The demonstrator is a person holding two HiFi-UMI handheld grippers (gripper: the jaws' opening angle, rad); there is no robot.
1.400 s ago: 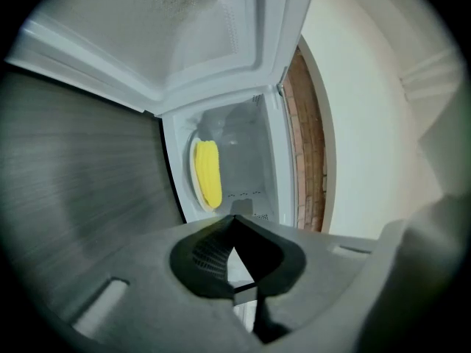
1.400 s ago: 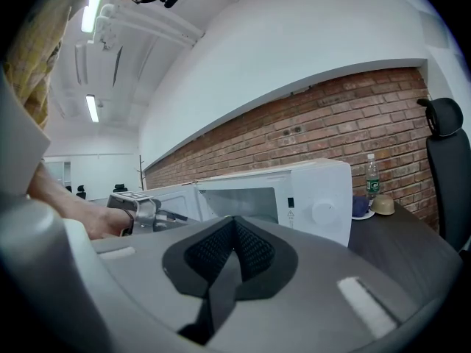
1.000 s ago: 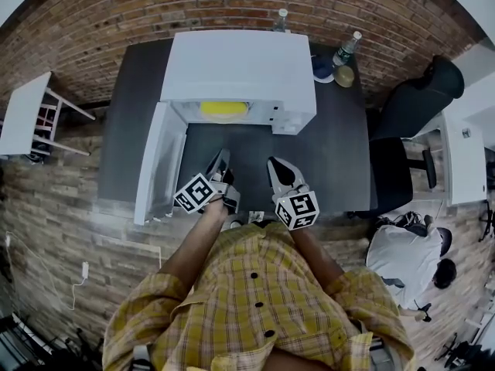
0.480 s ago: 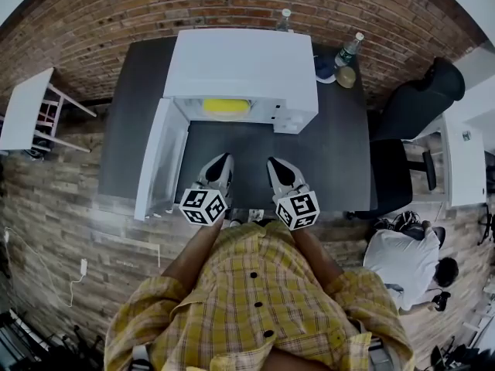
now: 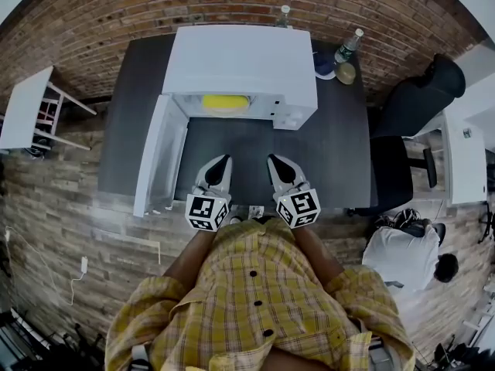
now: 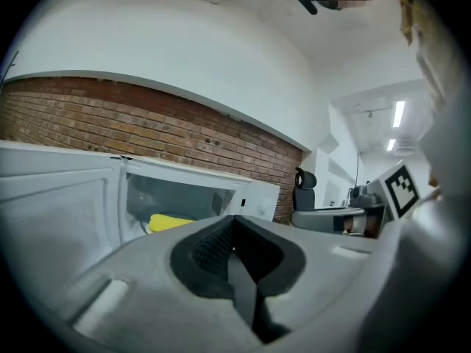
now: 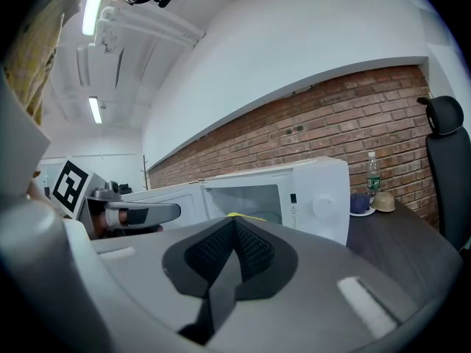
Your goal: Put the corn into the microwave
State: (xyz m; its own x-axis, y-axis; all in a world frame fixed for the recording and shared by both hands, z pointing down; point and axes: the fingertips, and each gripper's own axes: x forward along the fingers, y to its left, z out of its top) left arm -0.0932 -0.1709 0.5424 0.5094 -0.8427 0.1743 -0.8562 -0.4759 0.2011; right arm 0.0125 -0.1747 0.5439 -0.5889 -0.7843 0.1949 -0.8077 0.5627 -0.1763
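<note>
The yellow corn (image 5: 225, 103) lies inside the white microwave (image 5: 240, 60), whose door (image 5: 155, 161) hangs open to the left. It shows again as a yellow shape (image 6: 171, 222) in the left gripper view and a sliver (image 7: 239, 216) in the right gripper view. My left gripper (image 5: 219, 164) and right gripper (image 5: 278, 165) hover side by side over the dark table (image 5: 340, 153), in front of the oven. Both are shut with nothing between the jaws.
Two bottles (image 5: 347, 48) and a small bowl (image 5: 345, 74) stand at the table's back right. A black office chair (image 5: 410, 107) is to the right, a white side table (image 5: 23, 110) to the left. A brick wall runs behind the microwave.
My left gripper has rolled upright and now sits level beside the right one, a little higher than before. The right gripper has stayed put.
</note>
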